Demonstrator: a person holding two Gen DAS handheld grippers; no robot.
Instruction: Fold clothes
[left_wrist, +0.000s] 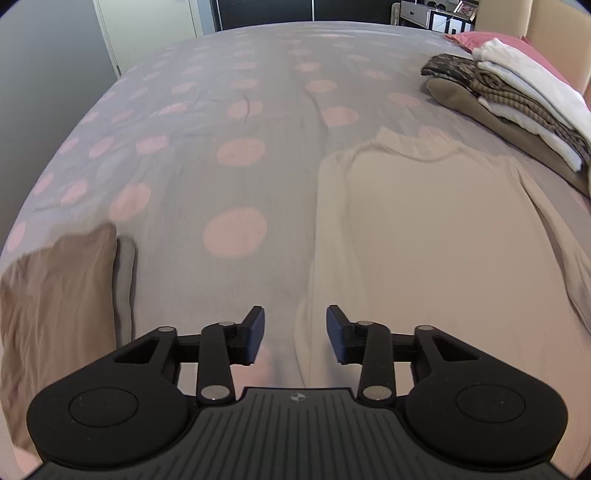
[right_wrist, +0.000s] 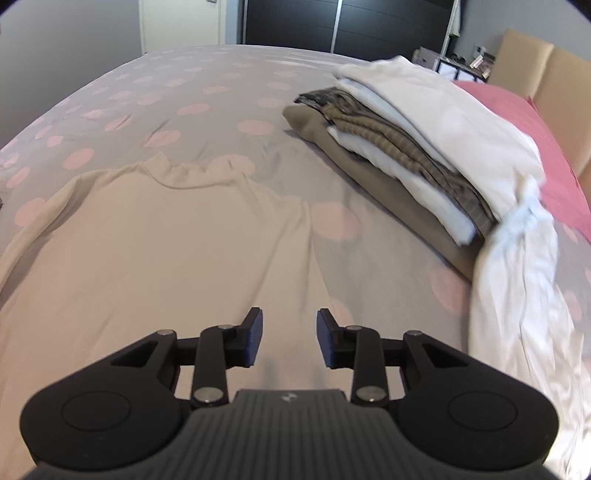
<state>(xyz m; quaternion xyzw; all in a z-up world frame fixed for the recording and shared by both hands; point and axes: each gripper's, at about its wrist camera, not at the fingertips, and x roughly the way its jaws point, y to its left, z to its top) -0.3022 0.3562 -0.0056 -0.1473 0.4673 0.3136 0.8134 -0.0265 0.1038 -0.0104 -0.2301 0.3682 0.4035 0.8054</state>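
Left wrist view alone shows a tan folded cloth (left_wrist: 55, 314); right alone a white satin sheet (right_wrist: 517, 295). Both the left tongs (left_wrist: 295, 332) and right tongs (right_wrist: 290, 338) gape empty over the cream long-sleeved top (left_wrist: 443, 240) (right_wrist: 147, 240).

cream top (right_wrist: 147, 240) cut off below, tan cloth (left_wrist: 55, 314) cropped left

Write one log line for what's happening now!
task: fold clothes | left gripper: open, empty | right gripper: open, empty | cream top: flat on bed

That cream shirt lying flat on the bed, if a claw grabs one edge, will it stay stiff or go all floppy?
Probably floppy: the cream shirt lies thin and flat, with soft wrinkles at its collar. It looks light, so one pinch should lift it. It likely drags and bunches on the bedspread.
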